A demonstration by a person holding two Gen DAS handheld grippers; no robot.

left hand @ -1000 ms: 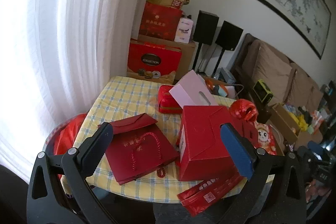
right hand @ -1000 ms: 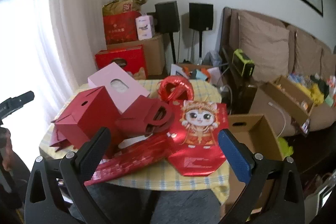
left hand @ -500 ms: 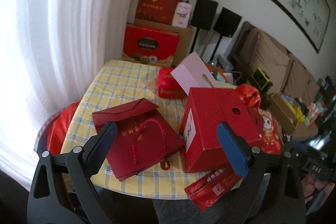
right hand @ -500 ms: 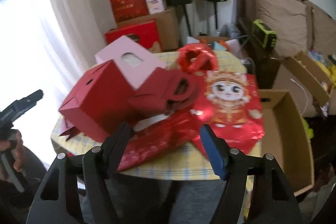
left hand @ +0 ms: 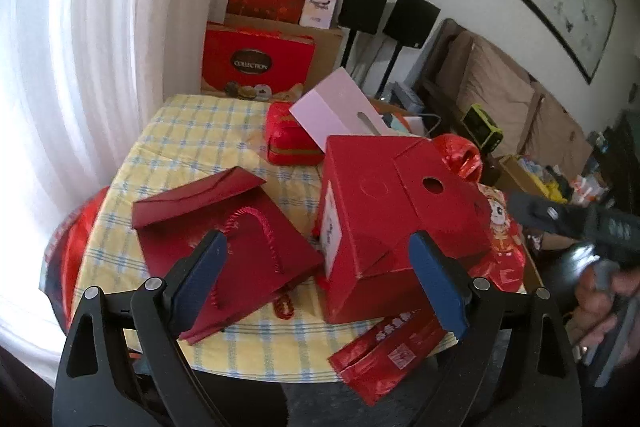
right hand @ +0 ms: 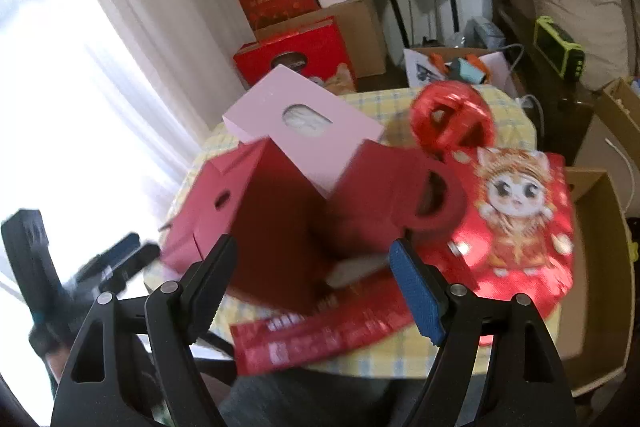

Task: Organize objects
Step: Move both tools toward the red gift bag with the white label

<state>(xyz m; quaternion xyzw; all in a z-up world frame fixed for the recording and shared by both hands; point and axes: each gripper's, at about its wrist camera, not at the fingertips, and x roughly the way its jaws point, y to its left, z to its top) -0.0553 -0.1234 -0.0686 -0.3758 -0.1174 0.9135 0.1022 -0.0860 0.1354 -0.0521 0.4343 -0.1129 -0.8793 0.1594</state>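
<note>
checkered tablecloth (left hand: 192, 131) under red box (left hand: 384, 211) (grippers empty).

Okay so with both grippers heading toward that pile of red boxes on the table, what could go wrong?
The pink tissue box leans tilted on the red box, so nudging that box could tip it off. The long red packet overhangs the table's near edge and might slide to the floor. Both hand-held grippers, left and right, are open near the same box and could collide.
</note>
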